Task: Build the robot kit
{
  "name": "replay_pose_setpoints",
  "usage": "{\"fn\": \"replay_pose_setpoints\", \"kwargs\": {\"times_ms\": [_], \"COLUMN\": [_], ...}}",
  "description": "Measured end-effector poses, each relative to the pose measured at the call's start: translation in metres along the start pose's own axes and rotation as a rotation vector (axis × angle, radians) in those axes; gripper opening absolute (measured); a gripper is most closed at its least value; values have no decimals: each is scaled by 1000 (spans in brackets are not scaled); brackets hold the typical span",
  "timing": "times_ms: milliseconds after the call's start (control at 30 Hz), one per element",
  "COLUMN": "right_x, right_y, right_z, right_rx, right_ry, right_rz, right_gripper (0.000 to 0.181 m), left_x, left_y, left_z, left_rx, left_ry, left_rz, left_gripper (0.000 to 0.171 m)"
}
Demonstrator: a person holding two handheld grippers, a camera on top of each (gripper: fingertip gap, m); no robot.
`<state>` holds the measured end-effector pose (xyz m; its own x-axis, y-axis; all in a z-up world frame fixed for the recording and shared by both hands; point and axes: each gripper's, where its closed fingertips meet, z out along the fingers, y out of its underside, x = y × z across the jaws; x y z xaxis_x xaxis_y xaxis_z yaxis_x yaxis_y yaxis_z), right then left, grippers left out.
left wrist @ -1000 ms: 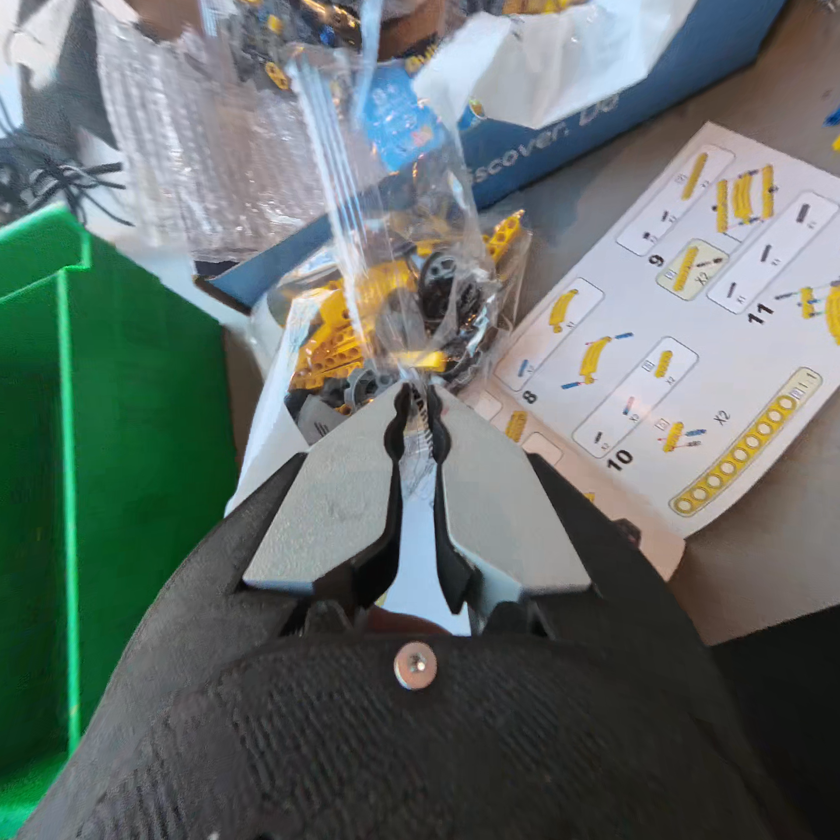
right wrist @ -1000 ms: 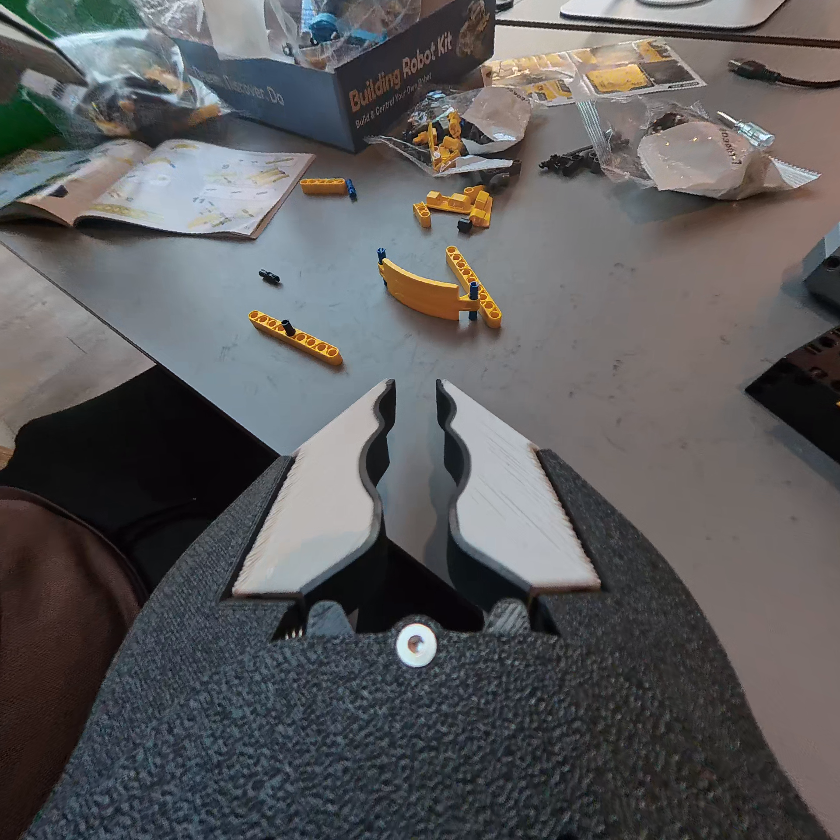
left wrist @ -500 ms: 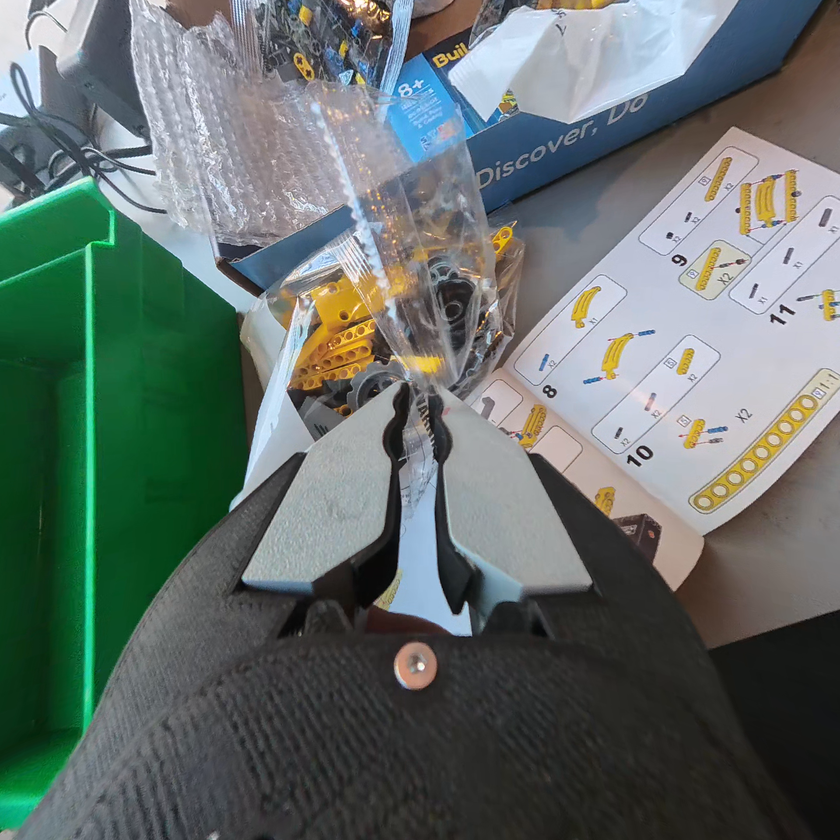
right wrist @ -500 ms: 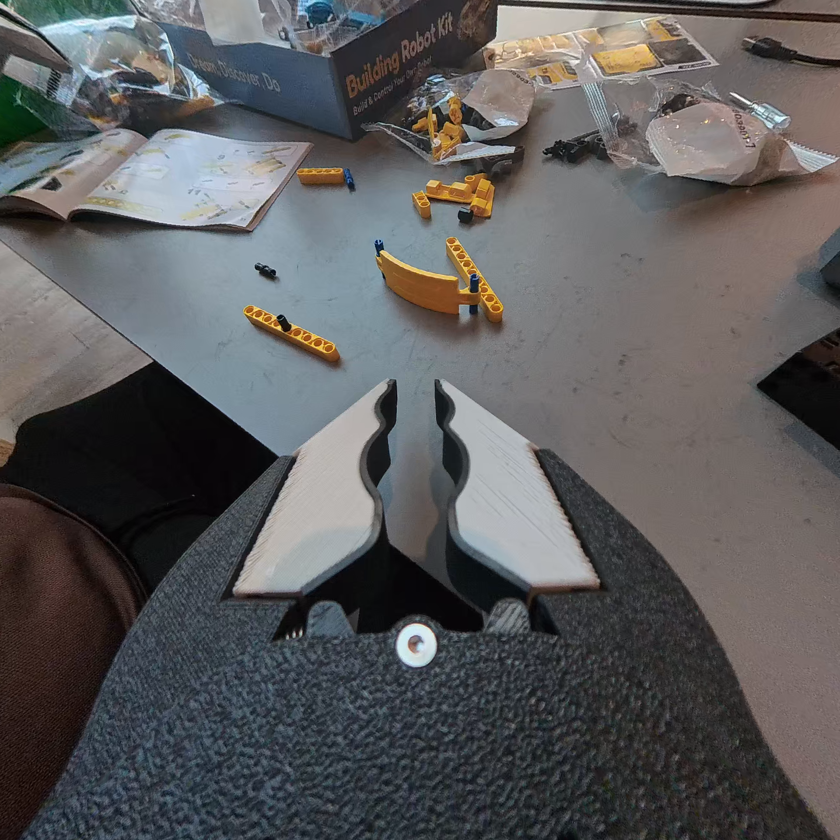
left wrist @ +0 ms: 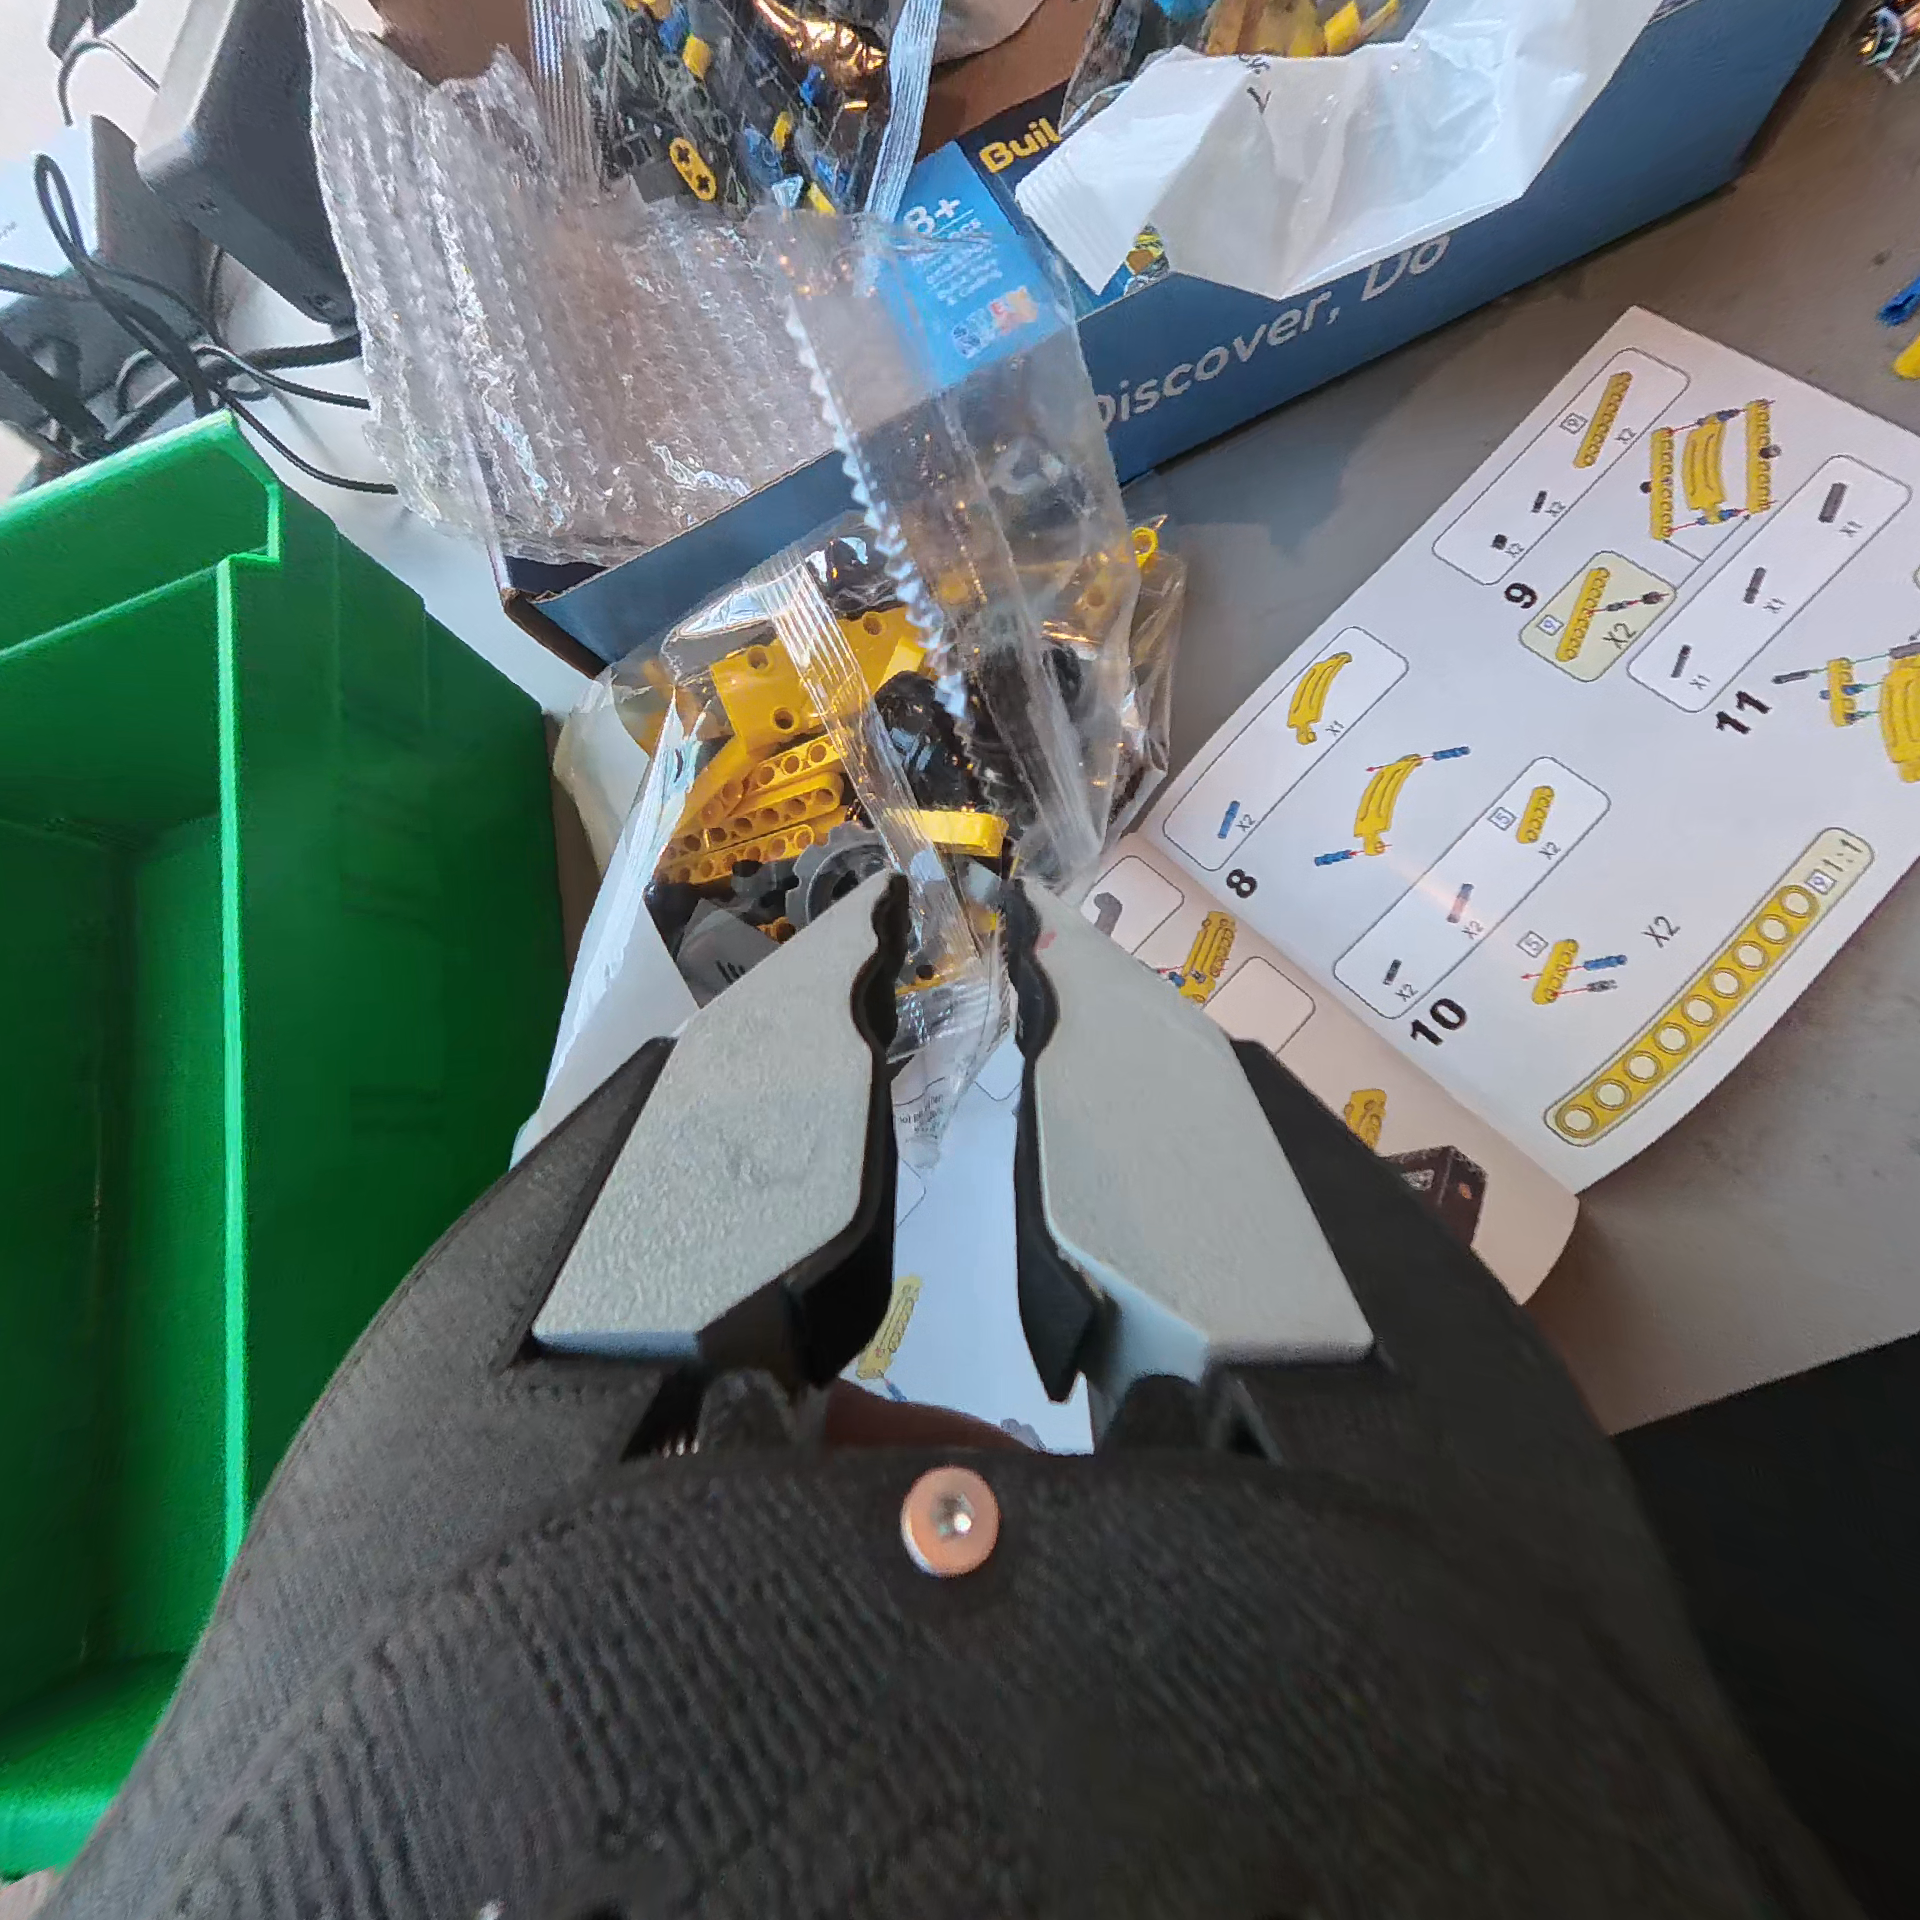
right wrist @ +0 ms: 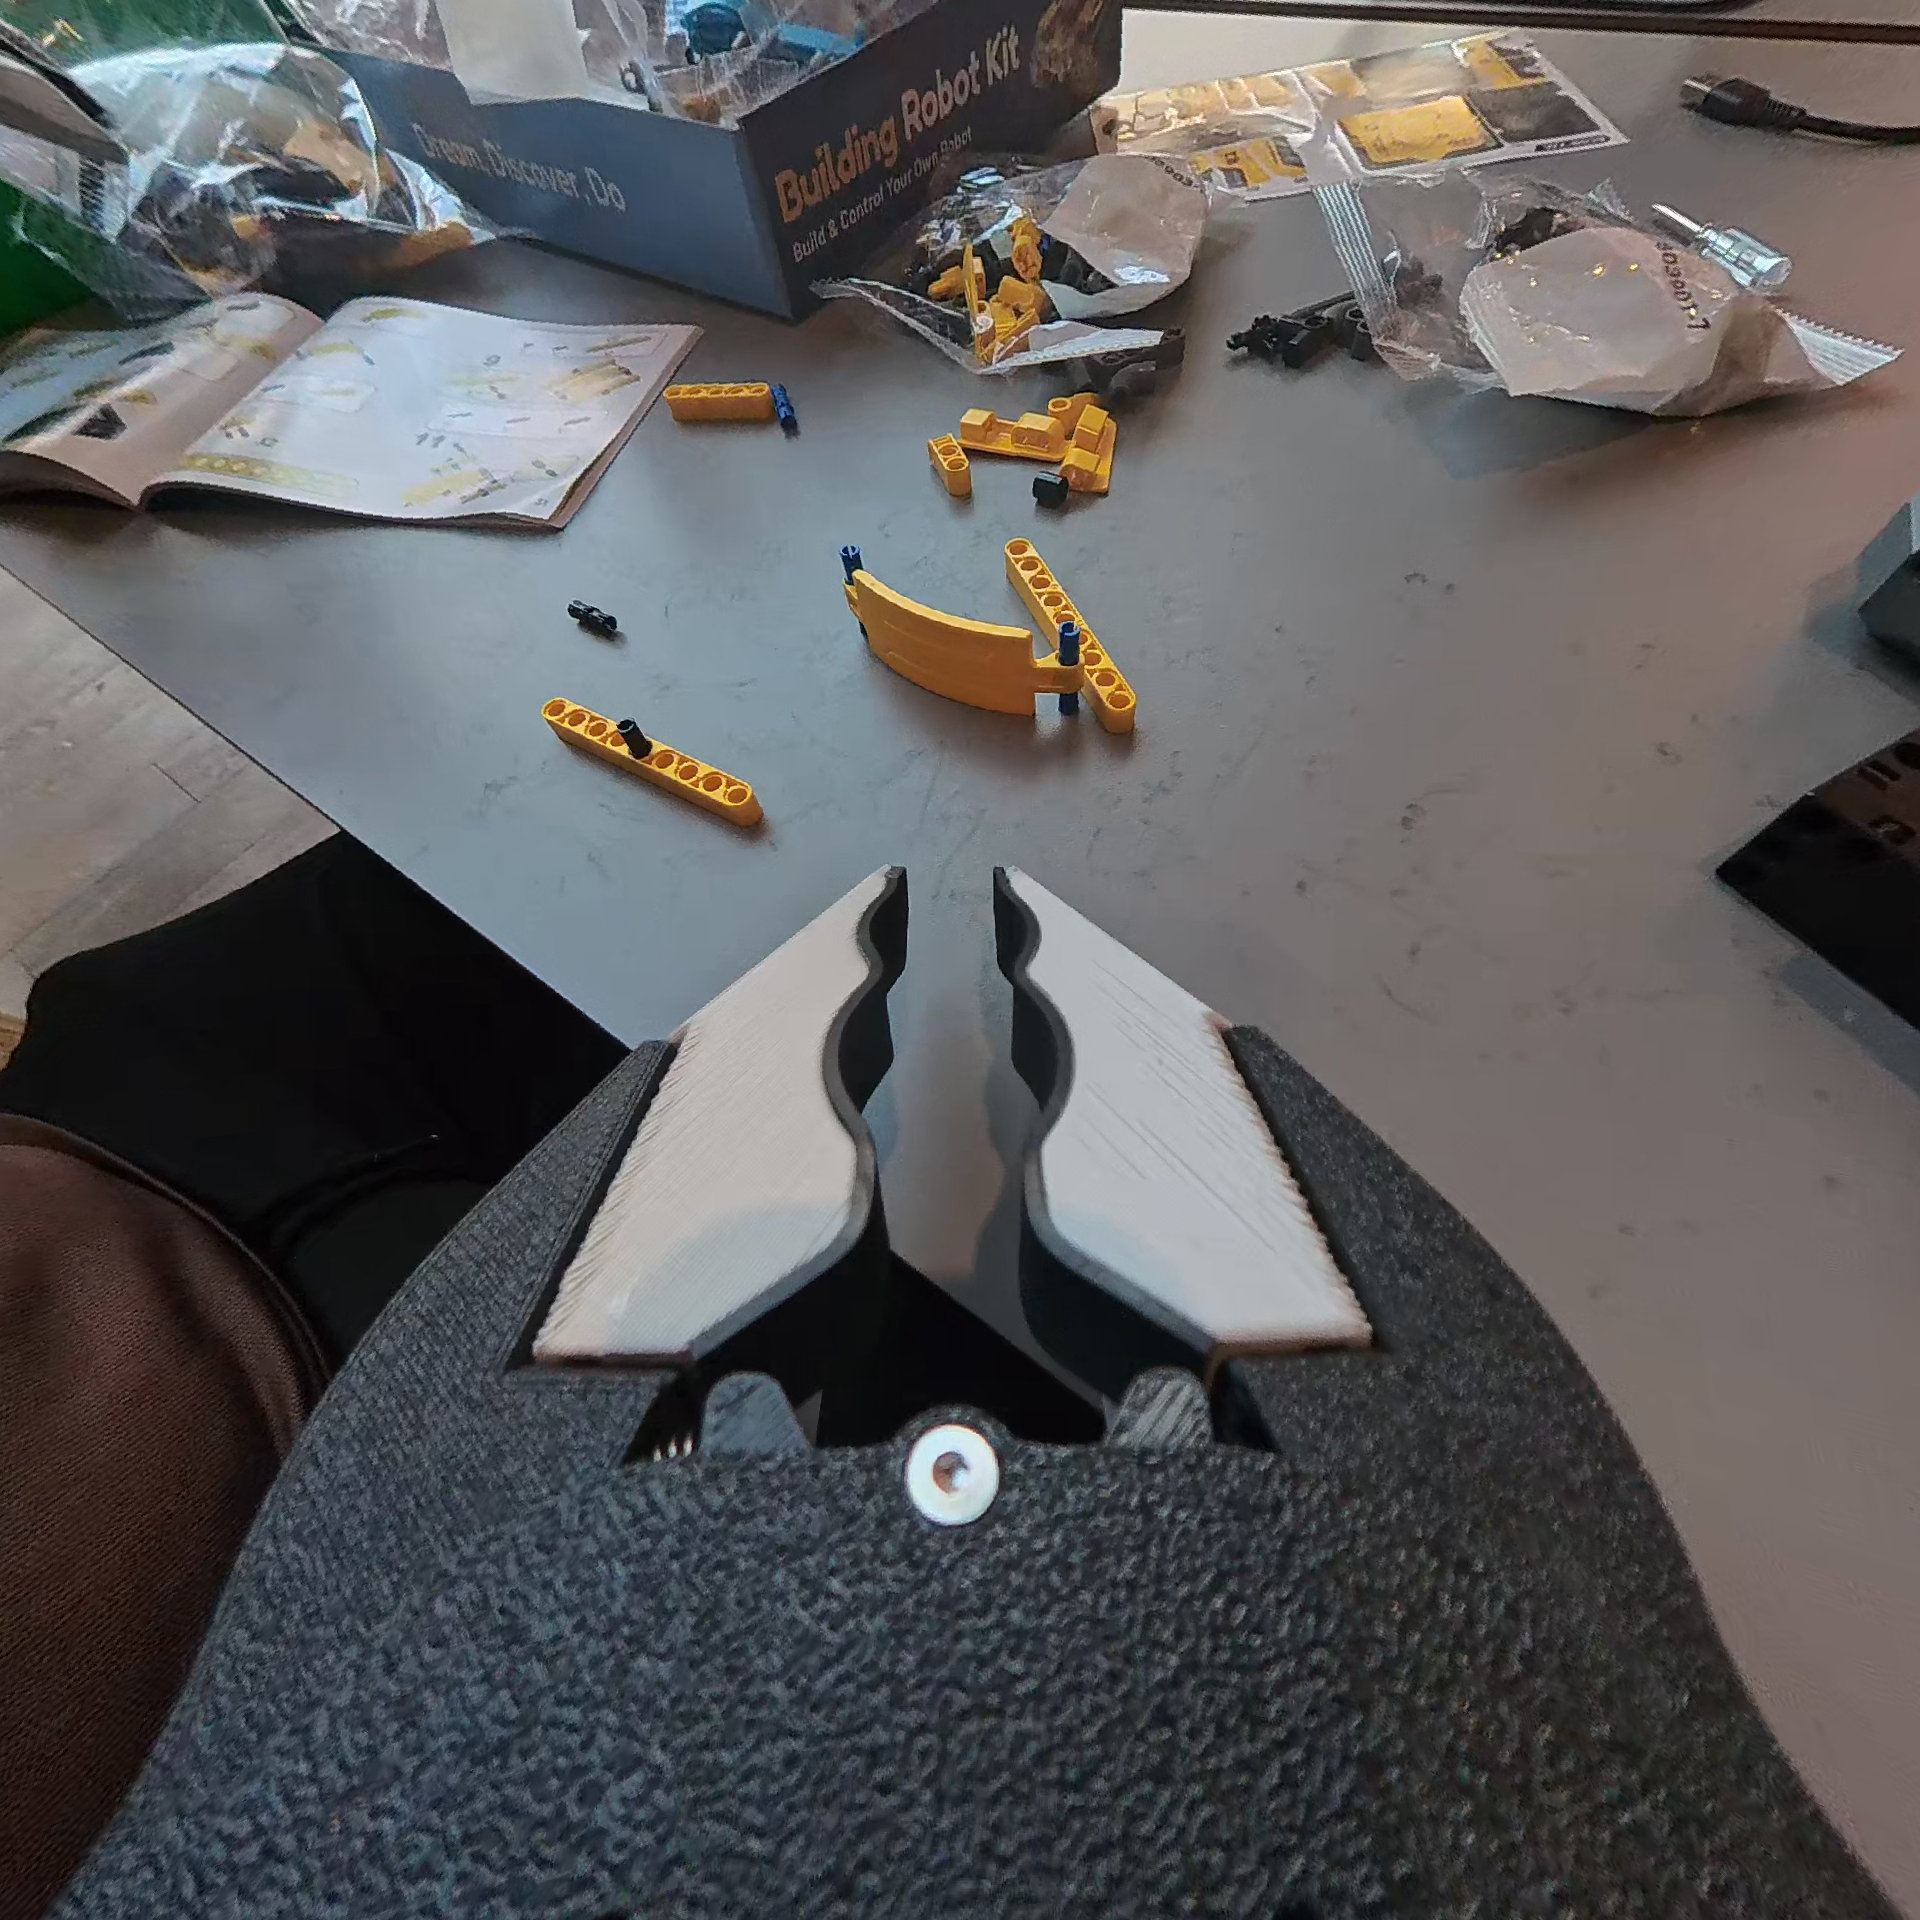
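A grey table strewn with building-kit parts fills both wrist views, with a green bin standing at the far left of the left view and a blue kit box at the top, crumpled bubble wrap spilling from its end. An open instruction booklet lies flat on the table to the right of the left gripper. Just ahead of that gripper sits a clear plastic bag packed with yellow and black pieces; a twisted strip of the bag runs down between the fingertips, but the jaws stand slightly apart around it, so whether they pinch the film cannot be told. The right gripper hovers over bare tabletop near the table's front edge, its jaws narrowly parted and holding nothing. Ahead of it and well apart lie a curved yellow panel joined by blue pins to a holed yellow beam, and, to the left, a second yellow beam with a black pin standing in it. A loose black pin lies farther off.
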<state>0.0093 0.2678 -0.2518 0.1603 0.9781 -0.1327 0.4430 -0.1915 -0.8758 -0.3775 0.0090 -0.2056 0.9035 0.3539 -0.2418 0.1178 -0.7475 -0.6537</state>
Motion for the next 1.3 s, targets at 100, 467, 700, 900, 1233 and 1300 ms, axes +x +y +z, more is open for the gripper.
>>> {"fn": "replay_pose_setpoints", "kwargs": {"times_ms": [100,467,700,900,1233,1300], "right_x": [0,2,3,3,4,4], "right_y": [1,1,-1,-1,-1,-2], "right_z": [1,2,-1,-1,-1,-1], "right_rx": [-3,-8,6,7,7,8], "right_ry": [0,9,14,16,20,21], "right_rz": [1,-4,-2,-7,-9,-10], "right_gripper": [15,15,15,15,15,15], "left_x": [0,0,0,-1,0,0], "left_y": [0,0,0,0,1,1], "left_z": [-1,-1,-1,-2,-2,-2], "left_rx": [0,2,1,1,-2,-2], "left_ry": [4,10,7,6,7,5], "left_rz": [1,-1,-1,-2,-1,2], "left_gripper": [16,16,19,20,22,22]}}
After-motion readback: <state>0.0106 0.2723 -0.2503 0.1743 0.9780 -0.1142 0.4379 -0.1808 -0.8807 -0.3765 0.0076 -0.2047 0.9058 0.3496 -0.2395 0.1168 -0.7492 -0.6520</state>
